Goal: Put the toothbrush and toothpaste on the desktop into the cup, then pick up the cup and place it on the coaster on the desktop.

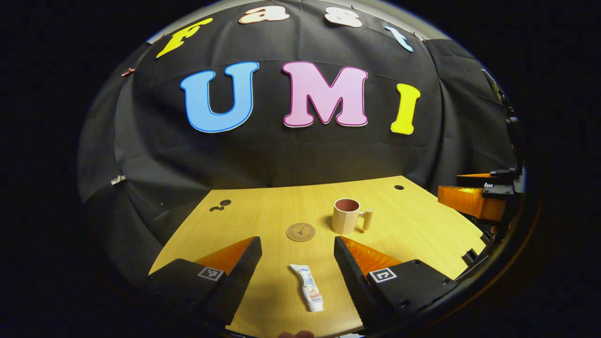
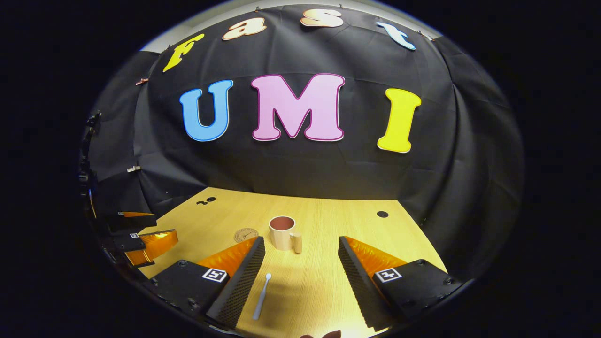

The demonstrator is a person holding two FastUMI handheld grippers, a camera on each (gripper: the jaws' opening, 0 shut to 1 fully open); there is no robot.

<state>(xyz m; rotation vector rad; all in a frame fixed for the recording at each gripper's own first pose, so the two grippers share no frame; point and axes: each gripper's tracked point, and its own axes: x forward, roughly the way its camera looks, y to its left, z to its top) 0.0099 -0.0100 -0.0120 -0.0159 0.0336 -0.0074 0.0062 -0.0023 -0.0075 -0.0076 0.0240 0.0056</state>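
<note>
In the left gripper view a white toothpaste tube lies flat on the wooden desktop, between the spread fingers of my left gripper, which is open and holds nothing. Beyond it sit a round brown coaster and, to its right, a beige cup with a side handle. In the right gripper view a white toothbrush lies on the desktop just inside the left finger of my open right gripper. The cup stands ahead, with the coaster to its left.
The other gripper shows at the right edge of the left gripper view, and the other gripper at the left edge of the right gripper view. Small dark holes mark the desktop near the black cloth wall.
</note>
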